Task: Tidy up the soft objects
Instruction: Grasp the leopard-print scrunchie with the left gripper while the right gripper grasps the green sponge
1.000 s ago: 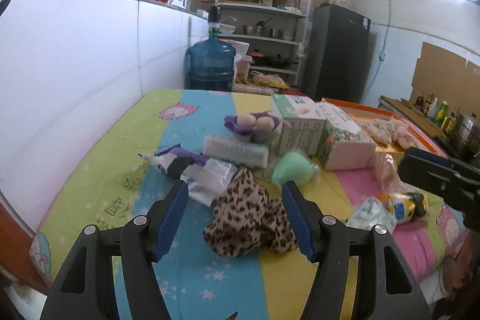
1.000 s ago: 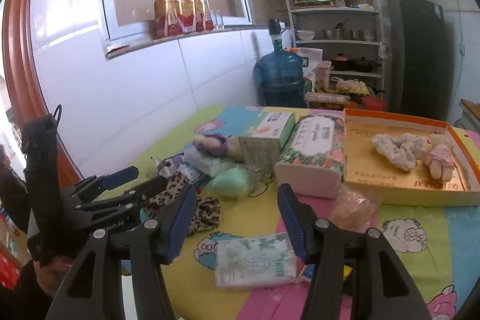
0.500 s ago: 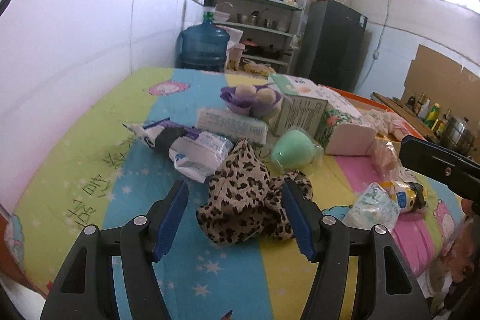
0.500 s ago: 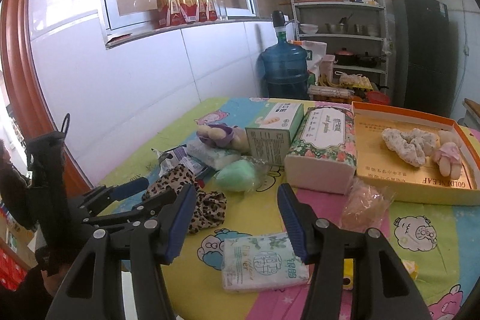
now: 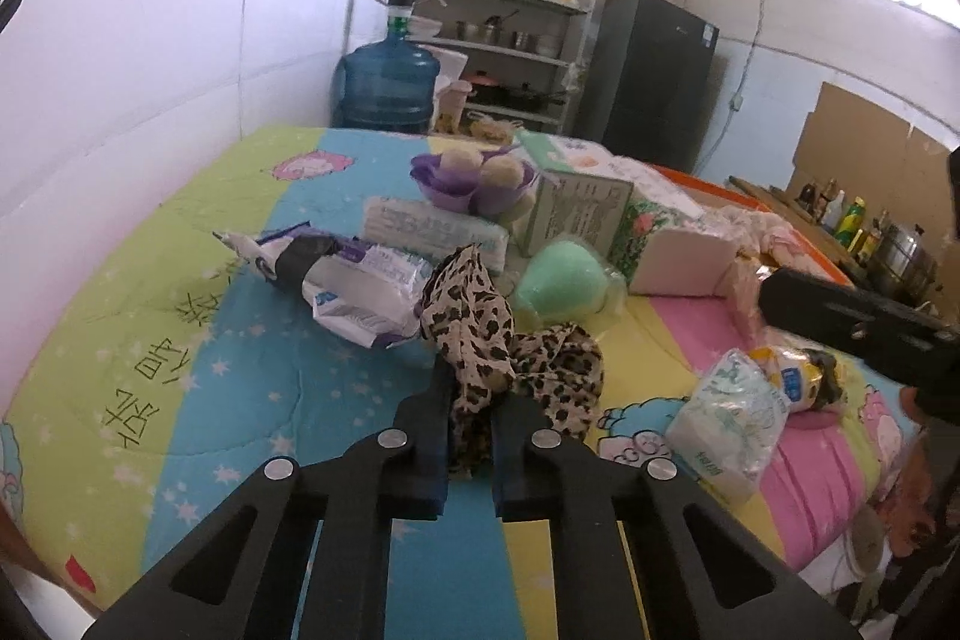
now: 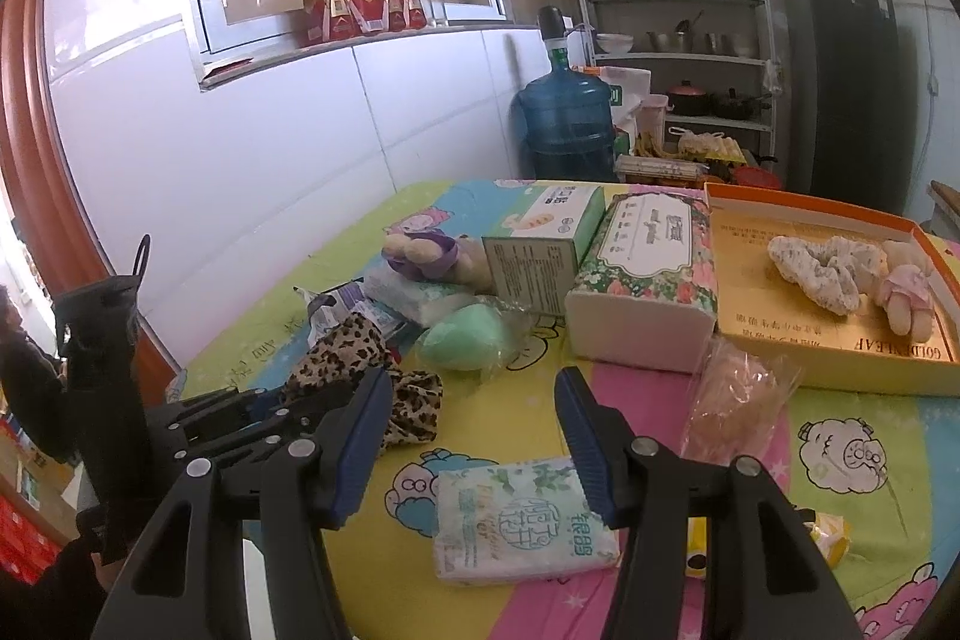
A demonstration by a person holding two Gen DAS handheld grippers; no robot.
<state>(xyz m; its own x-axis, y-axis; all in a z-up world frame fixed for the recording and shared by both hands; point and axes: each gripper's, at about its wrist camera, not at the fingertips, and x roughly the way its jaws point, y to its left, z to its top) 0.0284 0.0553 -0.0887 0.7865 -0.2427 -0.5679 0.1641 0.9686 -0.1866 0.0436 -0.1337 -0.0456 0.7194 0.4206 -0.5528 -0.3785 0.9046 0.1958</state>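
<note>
Pinching the leopard cloth [image 5: 480, 316] on the quilt [image 5: 180, 340], the left gripper [image 5: 471, 400] has just closed; right gripper [image 6: 474, 418] idles spread; box [image 6: 828, 370] holds two items, most remain.

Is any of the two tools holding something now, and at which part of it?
The left tool has just closed on the leopard-print cloth, pinching its near bunched edge. The right tool is open and holds nothing.

Legible print: "GOLDENLEAF", inverted, on the orange box [image 6: 840, 340] floor, beyond the right-hand fingers [image 6: 585, 436]. Remaining package text unreadable.
</note>
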